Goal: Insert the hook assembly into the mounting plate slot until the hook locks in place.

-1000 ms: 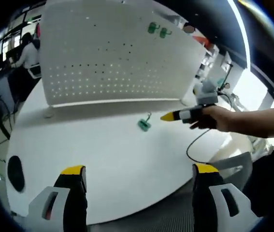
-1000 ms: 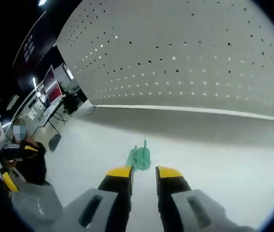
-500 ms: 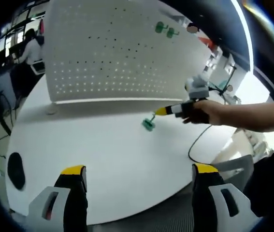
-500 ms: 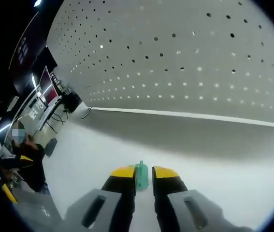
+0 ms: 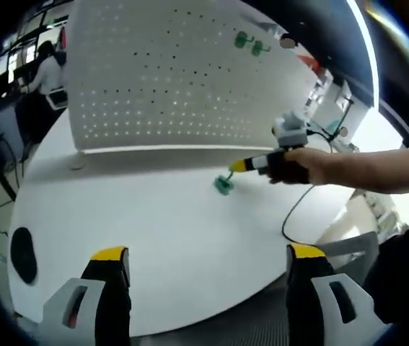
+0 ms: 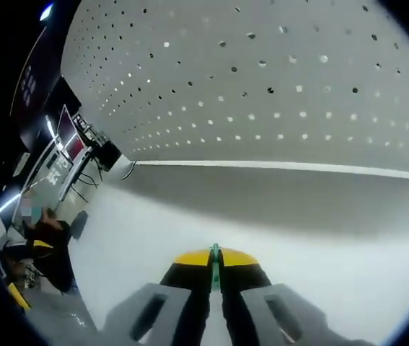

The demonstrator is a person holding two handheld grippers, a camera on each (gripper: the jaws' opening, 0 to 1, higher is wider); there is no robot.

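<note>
Pinching the green hook [image 6: 215,265] edge-on between its yellow tips, the right claw [image 6: 215,261] is clenched on the part; in the left gripper view the same hook [image 5: 224,184] sits low at that claw's tip [image 5: 237,166], touching or just above the white desk [image 5: 154,238], and I cannot tell which. Held by its thin side, the hook probably keeps its prongs free to point at the pegboard [image 6: 276,79], the upright perforated plate standing at the far edge of the desk, well apart from the hook. Two more green hooks [image 5: 251,43] are already hanging near the top of that board, which suggests where this one is meant to go. The left claw [image 5: 208,263] is released, jaws wide apart and holding nothing, hanging low over the near edge of the desk, likely kept back so the board, the hook and the working hand [image 5: 301,164] all stay in its sight. The step in hand looks like the pickup, with the carry and insertion not yet done. No brand, label or writing can be read anywhere
</note>
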